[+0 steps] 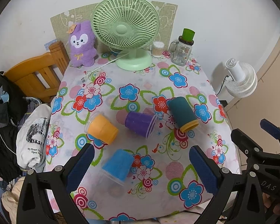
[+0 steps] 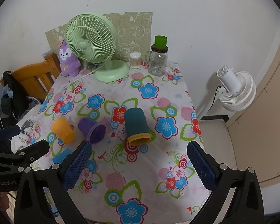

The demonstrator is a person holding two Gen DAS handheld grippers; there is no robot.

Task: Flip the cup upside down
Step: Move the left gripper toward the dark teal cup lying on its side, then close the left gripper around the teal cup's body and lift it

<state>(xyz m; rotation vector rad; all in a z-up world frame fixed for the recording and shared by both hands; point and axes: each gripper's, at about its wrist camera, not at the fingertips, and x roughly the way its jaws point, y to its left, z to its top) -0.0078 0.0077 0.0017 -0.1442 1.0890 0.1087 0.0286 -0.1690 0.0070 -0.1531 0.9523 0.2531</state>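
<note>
Both grippers hang above the near edge of a flower-patterned table, each with its two blue-padded fingers spread wide and nothing between them. The left gripper (image 1: 141,166) frames the blue cup (image 1: 118,165), which lies on its side close below, base toward the far side and clear rim toward the camera; in the right wrist view this cup (image 2: 62,155) is mostly hidden behind the right gripper's left finger. The right gripper (image 2: 139,165) frames only bare tablecloth (image 2: 132,169), and its own body is cut off at the right edge of the left wrist view. Four cups lie tipped over, none upright: the blue one, an orange cup (image 1: 102,128) to the left, a purple cup (image 1: 140,124) in the middle and a taller teal cup (image 1: 183,113) with a yellow rim on the right. The purple and teal cups lie near each other; whether they touch is hard to tell. All four mouths that show look empty. At the far edge stand one green desk fan (image 1: 125,28), one purple plush rabbit (image 1: 82,44), a clear tub of cotton swabs (image 1: 157,49) and a glass mug jar (image 1: 181,53) with a small green cup (image 1: 188,34) on its lid; the jar's contents cannot be made out. A wooden chair (image 1: 35,74) draped with clothes stands to the left, and a white floor fan (image 2: 235,89) to the right.
</note>
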